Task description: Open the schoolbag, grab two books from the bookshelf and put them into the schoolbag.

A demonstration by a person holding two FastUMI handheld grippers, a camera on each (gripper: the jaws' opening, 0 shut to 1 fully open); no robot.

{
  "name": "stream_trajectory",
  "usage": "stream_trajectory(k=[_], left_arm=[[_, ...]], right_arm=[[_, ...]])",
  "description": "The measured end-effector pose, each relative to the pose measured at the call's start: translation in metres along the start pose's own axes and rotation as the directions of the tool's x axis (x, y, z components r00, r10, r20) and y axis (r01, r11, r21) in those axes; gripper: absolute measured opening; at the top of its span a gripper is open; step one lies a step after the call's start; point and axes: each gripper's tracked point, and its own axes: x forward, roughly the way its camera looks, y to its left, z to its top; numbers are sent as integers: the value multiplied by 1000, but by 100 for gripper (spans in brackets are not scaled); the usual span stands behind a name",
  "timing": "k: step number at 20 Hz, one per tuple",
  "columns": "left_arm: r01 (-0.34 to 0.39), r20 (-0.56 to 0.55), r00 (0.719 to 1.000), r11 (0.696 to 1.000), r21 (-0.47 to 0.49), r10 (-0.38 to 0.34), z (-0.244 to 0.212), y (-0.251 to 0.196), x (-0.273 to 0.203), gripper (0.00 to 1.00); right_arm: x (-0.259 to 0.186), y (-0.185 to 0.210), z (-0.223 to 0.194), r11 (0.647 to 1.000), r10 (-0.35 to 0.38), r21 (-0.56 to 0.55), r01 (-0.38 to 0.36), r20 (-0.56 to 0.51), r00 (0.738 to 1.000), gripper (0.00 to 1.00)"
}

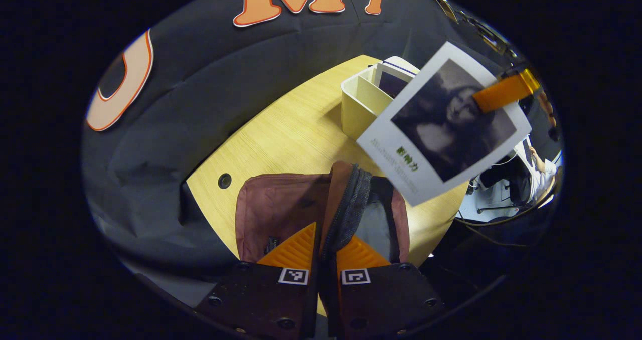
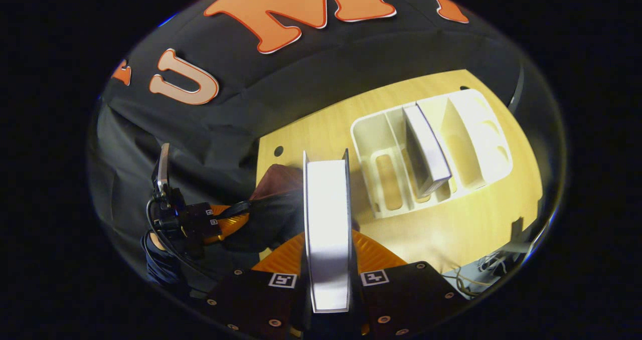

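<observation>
In the left gripper view my left gripper [image 1: 327, 237] is shut on the zipper edge of the maroon schoolbag [image 1: 273, 207], holding its mouth up off the table. Above the bag and to the right hangs a white book with a dark cover picture [image 1: 444, 122], pinched at its upper corner by the right gripper [image 1: 504, 92]. In the right gripper view my right gripper [image 2: 328, 242] is shut on that book [image 2: 327, 214], seen edge-on. Beyond the book, the bag [image 2: 278, 207] is held by the left gripper [image 2: 203, 222]. A second book [image 2: 426, 147] stands in the cream bookshelf [image 2: 381, 129].
The wooden table [image 1: 291, 134] carries the bookshelf [image 1: 358, 104] at its far right. A cable hole [image 1: 224, 180] lies left of the bag. Black cloth wall surrounds the table. Cables [image 2: 481, 275] hang off the table's near edge.
</observation>
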Motion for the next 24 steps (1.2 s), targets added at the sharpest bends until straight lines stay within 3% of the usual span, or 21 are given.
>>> stream_trajectory(k=[10, 17, 24], left_arm=[[7, 33, 999, 999, -36, -6, 2, -20, -10, 10], [43, 94, 995, 998, -43, -39, 7, -38, -11, 10], [67, 155, 986, 998, -10, -65, 6, -65, -5, 10]], right_arm=[[82, 17, -47, 969, 155, 185, -164, 66, 986, 31], [144, 39, -80, 904, 238, 338, -264, 117, 964, 30], [188, 54, -94, 853, 253, 413, -320, 209, 945, 30]])
